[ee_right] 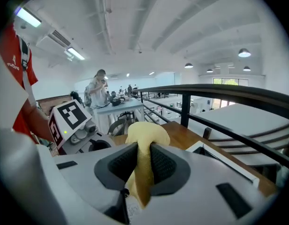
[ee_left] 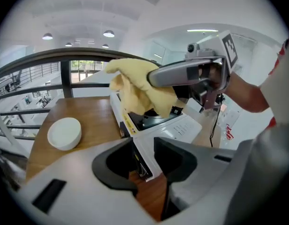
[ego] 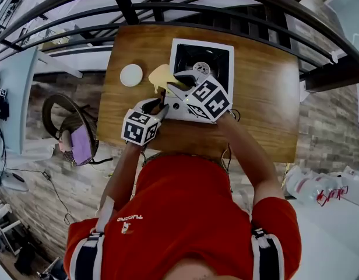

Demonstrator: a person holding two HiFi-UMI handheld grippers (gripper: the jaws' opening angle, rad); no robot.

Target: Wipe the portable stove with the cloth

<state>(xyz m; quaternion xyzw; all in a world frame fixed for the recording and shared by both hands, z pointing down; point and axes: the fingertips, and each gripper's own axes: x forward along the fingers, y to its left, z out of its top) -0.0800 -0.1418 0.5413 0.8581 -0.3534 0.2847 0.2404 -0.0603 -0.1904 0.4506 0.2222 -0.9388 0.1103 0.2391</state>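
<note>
The portable stove (ego: 221, 50) is white with a black burner top and stands at the far middle of the wooden table (ego: 267, 104). My left gripper (ego: 161, 107) is at its near left corner. In the left gripper view that white corner (ee_left: 140, 146) fills the gap between the jaws of the left gripper (ee_left: 143, 149), which are closed on it. My right gripper (ego: 177, 81) is shut on the yellow cloth (ego: 161, 74). It holds the cloth in the air over the stove's left side (ee_left: 182, 125). The cloth (ee_right: 145, 135) hangs bunched between the pads.
A white round dish (ego: 131, 75) sits on the table left of the stove. A dark metal railing (ego: 168, 10) runs along the table's far side. A black cable (ego: 229, 153) lies at the near table edge. A woven chair (ego: 69, 127) stands to the left, on the floor below.
</note>
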